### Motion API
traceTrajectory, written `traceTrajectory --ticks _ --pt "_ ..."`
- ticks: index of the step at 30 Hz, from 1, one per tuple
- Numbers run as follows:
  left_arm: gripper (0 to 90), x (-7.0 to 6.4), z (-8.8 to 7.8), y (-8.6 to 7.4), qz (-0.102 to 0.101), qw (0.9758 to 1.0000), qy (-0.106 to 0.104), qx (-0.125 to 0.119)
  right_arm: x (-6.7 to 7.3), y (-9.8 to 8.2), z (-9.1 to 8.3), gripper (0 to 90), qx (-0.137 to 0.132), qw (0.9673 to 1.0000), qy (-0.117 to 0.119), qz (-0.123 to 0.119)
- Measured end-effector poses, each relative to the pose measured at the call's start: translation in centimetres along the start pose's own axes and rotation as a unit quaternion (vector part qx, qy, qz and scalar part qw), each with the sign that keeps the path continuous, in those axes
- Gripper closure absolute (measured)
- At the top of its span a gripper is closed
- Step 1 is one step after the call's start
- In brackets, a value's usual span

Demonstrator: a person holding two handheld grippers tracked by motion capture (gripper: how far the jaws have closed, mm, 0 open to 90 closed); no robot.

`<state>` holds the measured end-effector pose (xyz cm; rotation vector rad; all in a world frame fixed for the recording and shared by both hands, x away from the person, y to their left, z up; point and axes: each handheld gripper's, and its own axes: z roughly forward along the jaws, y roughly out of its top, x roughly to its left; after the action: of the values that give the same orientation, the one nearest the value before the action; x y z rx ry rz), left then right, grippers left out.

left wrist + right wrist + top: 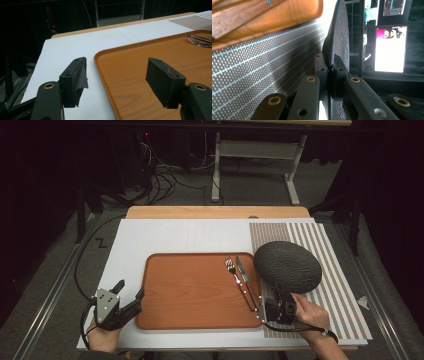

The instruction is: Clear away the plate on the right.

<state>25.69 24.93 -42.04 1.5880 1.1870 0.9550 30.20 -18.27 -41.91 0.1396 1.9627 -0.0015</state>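
Gripped at its near rim by the right gripper [276, 296], whose jaws are pressed together on the thin edge, the dark plate [287, 266] is held tilted just right of the tray [195, 290], over the striped placemat [340, 285], probably so that it can be set down flat there. A fork [231, 267] and knife [242, 272] lie on the tray's right part, beside the plate. At the tray's left edge the left gripper [131, 292] is kept wide open and empty, apparently waiting.
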Motion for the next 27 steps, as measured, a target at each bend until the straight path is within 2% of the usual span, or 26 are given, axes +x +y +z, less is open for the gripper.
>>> traceTrajectory --ticks 1,2,11,15,16,27 --pt "33.2 0.0 0.0 0.0 0.0 1.0 0.0 -0.001 0.0 0.1 0.0 87.7 -0.008 1.0 -0.003 0.0" --pt "33.2 0.0 0.0 0.0 0.0 1.0 0.0 -0.001 -0.1 0.2 -0.1 87.7 -0.003 1.0 0.001 0.0" --pt "33.2 0.0 0.0 0.0 -0.001 1.0 0.0 0.0 -0.4 1.4 -0.5 87.7 -0.02 0.9998 -0.001 -0.008" --pt "33.2 0.1 0.0 0.0 -0.001 1.0 0.0 0.0 -0.4 2.1 -0.6 87.7 -0.031 0.9993 -0.004 -0.019" --pt "33.2 0.1 0.0 0.0 -0.001 1.0 0.0 0.0 -0.4 2.3 -0.7 87.7 -0.035 0.9993 -0.004 -0.014" --pt "33.2 0.1 0.0 0.0 -0.001 1.0 0.001 -0.001 -0.6 4.5 -1.3 87.7 -0.066 0.9976 -0.009 -0.02"
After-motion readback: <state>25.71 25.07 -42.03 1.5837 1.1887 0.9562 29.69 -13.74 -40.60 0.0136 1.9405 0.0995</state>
